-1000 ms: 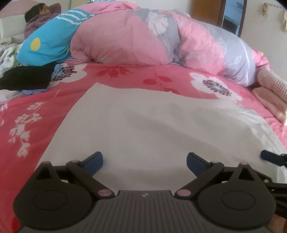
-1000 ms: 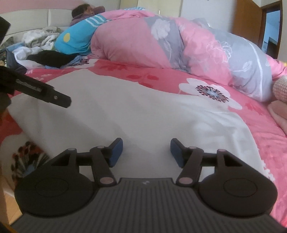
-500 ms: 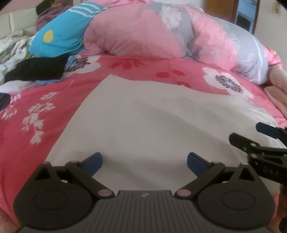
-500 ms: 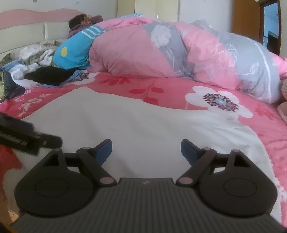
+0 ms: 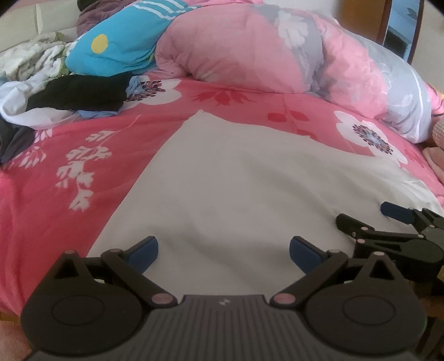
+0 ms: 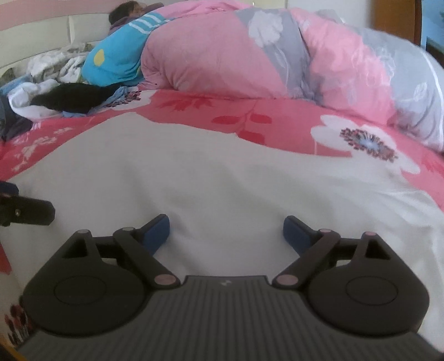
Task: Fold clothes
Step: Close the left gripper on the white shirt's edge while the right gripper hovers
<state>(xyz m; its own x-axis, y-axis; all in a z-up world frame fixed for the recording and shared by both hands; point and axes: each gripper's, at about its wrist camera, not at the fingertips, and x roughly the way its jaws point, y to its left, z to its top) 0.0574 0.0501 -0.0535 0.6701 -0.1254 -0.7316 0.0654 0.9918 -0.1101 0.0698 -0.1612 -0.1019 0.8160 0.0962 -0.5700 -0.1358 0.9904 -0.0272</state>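
You are in a home bedroom: a bed with a pink floral sheet (image 6: 194, 104), a rolled pink-and-grey quilt (image 6: 277, 55), a padded headboard (image 6: 41, 30), a heap of loose clothes (image 5: 55, 89), and a person (image 6: 125, 11) lying near the headboard.

A rolled-up pink and grey floral quilt (image 6: 249, 55) lies across the far side of the bed, on a pink bedsheet (image 5: 83, 155) printed with white flowers and red leaves. At the quilt's left end a person lies in a turquoise top (image 6: 116, 55) with white stripes and a yellow dot, head toward the cream padded headboard (image 6: 41, 36). Toward the bed's far left corner sits a heap of loose clothes (image 5: 69, 94) (black on top, white and light blue beneath), and a brown door frame (image 5: 385, 19) stands beyond the far right corner.
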